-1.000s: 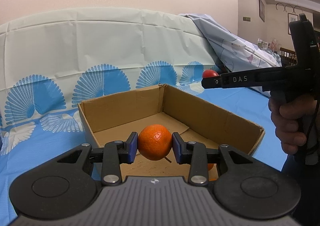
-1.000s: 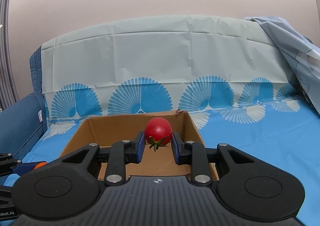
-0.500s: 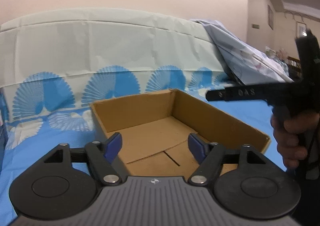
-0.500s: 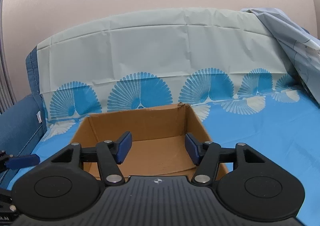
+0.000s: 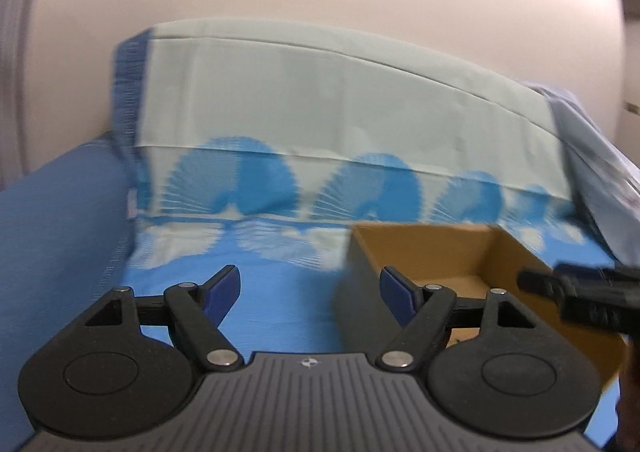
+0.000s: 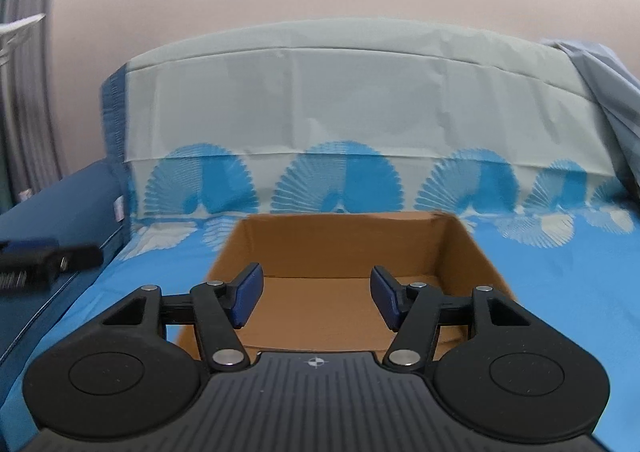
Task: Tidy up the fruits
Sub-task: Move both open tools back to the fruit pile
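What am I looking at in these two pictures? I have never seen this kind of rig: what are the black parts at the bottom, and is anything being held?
There is no robot here. A person carries a hand-held gripper in each hand, and each has a fisheye camera looking forward along its two blue-padded fingers.

One picture is from the left hand-held gripper, the other from the right hand-held gripper. The black shapes at the bottom are each tool's own body. Both have just been opening and now stand open with nothing between the pads.

Ahead lies a blue cloth with a fan pattern, and on it an open cardboard box. No fruit shows in either picture; the box floor is partly hidden. The dark bar at the right edge of the left view is the other hand-held gripper.
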`<state>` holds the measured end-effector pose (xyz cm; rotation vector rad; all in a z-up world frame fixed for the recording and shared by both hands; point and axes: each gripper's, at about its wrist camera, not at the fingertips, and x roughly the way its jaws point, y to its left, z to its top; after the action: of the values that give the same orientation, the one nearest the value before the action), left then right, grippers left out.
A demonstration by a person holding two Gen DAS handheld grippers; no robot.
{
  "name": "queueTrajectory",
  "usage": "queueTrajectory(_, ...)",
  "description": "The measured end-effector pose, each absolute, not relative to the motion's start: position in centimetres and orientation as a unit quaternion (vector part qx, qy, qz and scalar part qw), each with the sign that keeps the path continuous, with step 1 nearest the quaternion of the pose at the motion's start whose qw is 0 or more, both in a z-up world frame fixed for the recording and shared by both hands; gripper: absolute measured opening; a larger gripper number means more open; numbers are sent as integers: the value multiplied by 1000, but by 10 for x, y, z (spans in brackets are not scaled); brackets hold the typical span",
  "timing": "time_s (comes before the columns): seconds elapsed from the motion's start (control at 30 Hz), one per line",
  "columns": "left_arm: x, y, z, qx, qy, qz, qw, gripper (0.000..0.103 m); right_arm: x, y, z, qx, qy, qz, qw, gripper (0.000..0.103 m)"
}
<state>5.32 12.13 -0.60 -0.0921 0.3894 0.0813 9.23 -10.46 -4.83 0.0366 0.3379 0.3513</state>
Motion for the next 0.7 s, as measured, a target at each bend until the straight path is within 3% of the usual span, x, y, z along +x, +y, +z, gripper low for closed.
queueTrajectory(0.2, 45, 164, 10, -67, 178, 81, 978, 81, 81, -65, -51, -6, 166, 232, 958, 59)
queueTrajectory(0.3, 40, 193, 16, -95, 178, 64, 977, 81, 76, -47, -53, -9, 171, 273, 947, 39)
queueTrajectory(0.37, 34, 216, 23, -120, 170, 55, 977, 81, 72, -35, -54, -14, 174, 303, 937, 35)
queueTrajectory(0.53, 4, 287, 53, -149, 104, 97, 978, 81, 62, -6, -59, -41, 177, 360, 915, 35)
queueTrajectory(0.7, -1, 364, 82, -128, 99, 199, 967, 82, 55, 20, -64, -57, 178, 400, 897, 35)
